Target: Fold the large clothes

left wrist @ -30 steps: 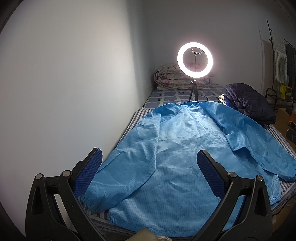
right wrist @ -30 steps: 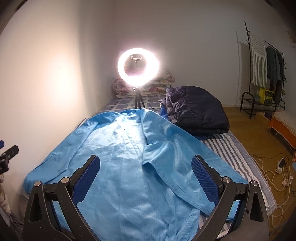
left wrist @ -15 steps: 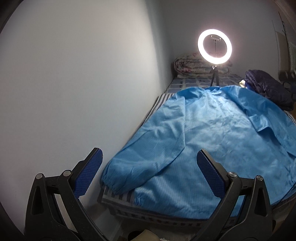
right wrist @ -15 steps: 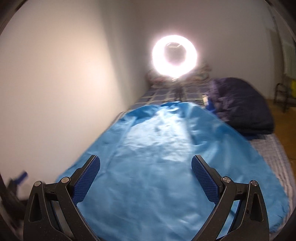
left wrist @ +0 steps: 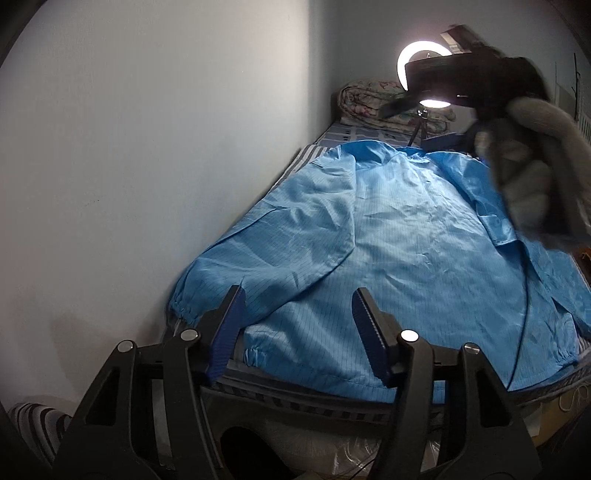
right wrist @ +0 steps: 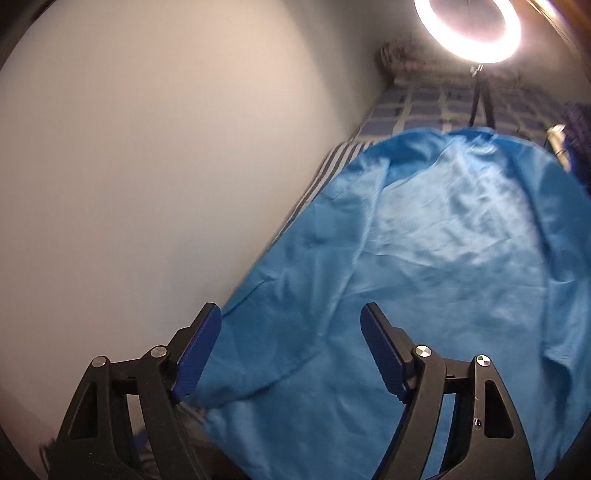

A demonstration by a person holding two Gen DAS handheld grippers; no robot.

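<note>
A large light-blue jacket (left wrist: 406, 240) lies spread flat on the bed, collar towards the far end. Its left sleeve (left wrist: 280, 254) runs along the wall to a gathered cuff (left wrist: 184, 295). My left gripper (left wrist: 298, 295) hovers low at the foot of the bed, over the hem beside that cuff. Its jaws are closing with no cloth pinched between them. My right gripper (right wrist: 291, 314) hangs above the same sleeve (right wrist: 295, 295) near the wall, jaws also closing on nothing. In the left wrist view a hand in a grey sleeve (left wrist: 532, 166) carries the blurred right gripper at the upper right.
A white wall (left wrist: 147, 147) borders the bed's left side. A lit ring light (right wrist: 469, 29) on a tripod stands past the collar, with a folded quilt (left wrist: 369, 103) behind it. A dark blue duvet (right wrist: 576, 122) lies at the far right. A thin black cable (left wrist: 524, 314) crosses the jacket.
Both views swung left towards the wall. The left gripper sank towards the bed's foot. Both pairs of jaws stand narrower. The right hand with its gripper came into the left wrist view.
</note>
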